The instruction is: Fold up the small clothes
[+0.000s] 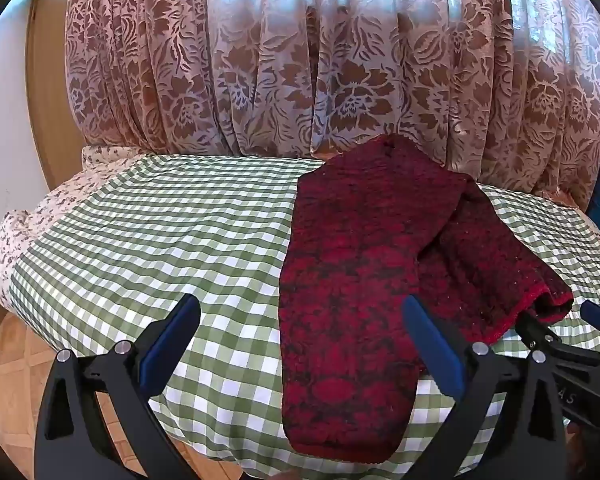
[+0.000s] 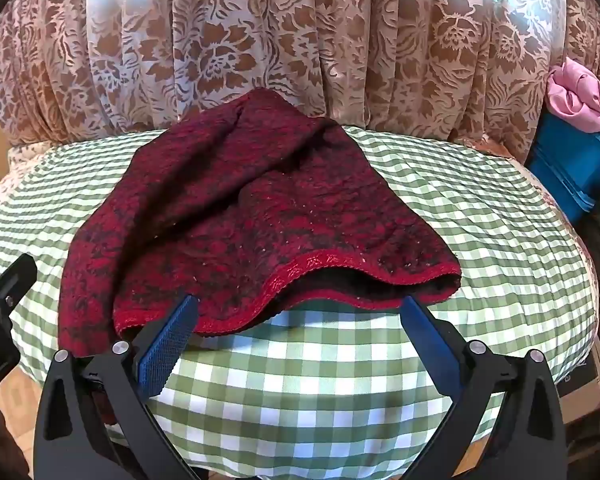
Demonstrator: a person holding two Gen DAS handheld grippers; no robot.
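Note:
A dark red patterned knit garment [image 1: 360, 280] lies on the green checked table cover [image 1: 140, 240]. One long part runs toward me and hangs over the near edge. A second part with a bright red hem [image 2: 320, 268] spreads to the right. My left gripper [image 1: 300, 308] is open, just above the long part near the front edge. My right gripper [image 2: 298, 304] is open, its fingertips at the red hem, holding nothing. The right gripper also shows at the right edge of the left wrist view [image 1: 556, 340].
A brown floral curtain [image 1: 300, 60] hangs right behind the table. A blue bin [image 2: 572, 168] with pink cloth [image 2: 580, 96] on it stands at the right. Wooden floor [image 1: 12, 360] shows at lower left.

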